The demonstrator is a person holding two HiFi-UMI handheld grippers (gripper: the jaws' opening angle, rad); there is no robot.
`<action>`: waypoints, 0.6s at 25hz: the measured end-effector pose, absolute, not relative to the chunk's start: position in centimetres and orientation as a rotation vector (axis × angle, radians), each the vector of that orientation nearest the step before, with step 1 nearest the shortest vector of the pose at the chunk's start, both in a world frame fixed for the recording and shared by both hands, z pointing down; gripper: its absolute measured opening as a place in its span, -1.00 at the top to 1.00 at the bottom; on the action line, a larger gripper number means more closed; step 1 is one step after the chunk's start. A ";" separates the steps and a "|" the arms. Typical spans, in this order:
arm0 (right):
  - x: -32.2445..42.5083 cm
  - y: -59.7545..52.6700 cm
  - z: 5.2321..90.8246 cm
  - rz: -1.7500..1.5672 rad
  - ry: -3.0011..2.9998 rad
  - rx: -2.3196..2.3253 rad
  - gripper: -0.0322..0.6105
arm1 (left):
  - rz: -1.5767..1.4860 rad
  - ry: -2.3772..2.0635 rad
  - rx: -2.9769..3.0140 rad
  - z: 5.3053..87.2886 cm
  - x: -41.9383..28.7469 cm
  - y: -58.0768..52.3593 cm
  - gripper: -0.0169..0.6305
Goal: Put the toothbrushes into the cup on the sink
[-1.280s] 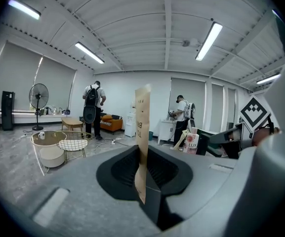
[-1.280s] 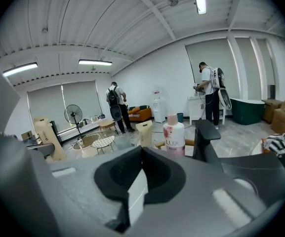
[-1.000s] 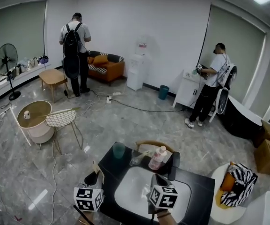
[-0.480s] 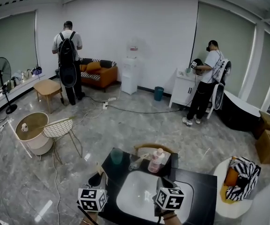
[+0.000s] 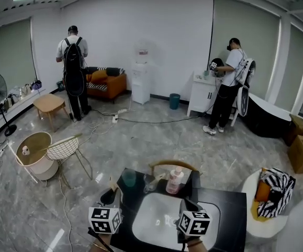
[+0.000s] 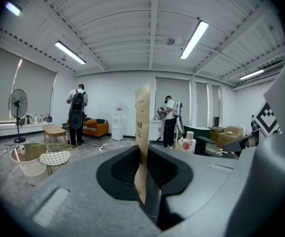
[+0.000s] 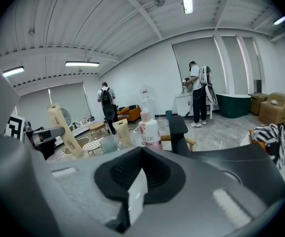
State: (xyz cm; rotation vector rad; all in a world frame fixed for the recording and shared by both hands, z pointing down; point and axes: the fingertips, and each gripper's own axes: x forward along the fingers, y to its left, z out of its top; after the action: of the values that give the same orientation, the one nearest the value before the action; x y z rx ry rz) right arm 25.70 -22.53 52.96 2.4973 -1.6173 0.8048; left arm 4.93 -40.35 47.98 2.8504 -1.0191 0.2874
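My left gripper (image 5: 111, 196) hangs over the left edge of the black counter (image 5: 230, 209). It is shut on a tall brown paper toothbrush pack (image 6: 142, 132), which stands upright between its jaws. The pale green cup (image 5: 129, 177) stands on the counter's back left corner, just beyond that gripper. My right gripper (image 5: 185, 203) is shut over the white sink basin (image 5: 151, 222) and holds nothing. In the right gripper view the held toothbrush pack (image 7: 63, 127) shows at left. A second brown pack (image 7: 121, 132) stands by the cup (image 7: 108, 143); I cannot tell whether it is inside.
A pink bottle (image 5: 174, 180) and a black faucet (image 5: 195, 180) stand behind the basin. A wooden chair back (image 5: 172, 165) is just past the counter. A round white table with striped cloth (image 5: 272, 198) is at right. Two persons (image 5: 72, 67) (image 5: 230, 83) stand far off.
The head view has tilted up a little, so the counter sits lower in frame. Both grippers keep nearly the same places. The left one still holds the pack.
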 end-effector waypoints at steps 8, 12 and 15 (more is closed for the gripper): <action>26.1 -22.4 53.3 0.822 -1.592 2.506 0.89 | 0.237 -0.975 2.872 46.2 7.3 -42.4 0.79; 26.2 -22.5 53.8 0.831 -1.579 2.512 0.89 | 0.234 -0.971 2.882 46.0 7.9 -43.4 0.79; 26.2 -22.6 54.0 0.836 -1.565 2.516 0.89 | 0.230 -0.962 2.888 45.9 8.3 -44.1 0.80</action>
State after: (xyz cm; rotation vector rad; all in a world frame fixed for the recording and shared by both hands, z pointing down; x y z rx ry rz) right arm 26.24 -22.61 53.98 2.5161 -1.5653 0.8361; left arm 8.28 -44.07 45.85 2.8878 -0.9616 0.2300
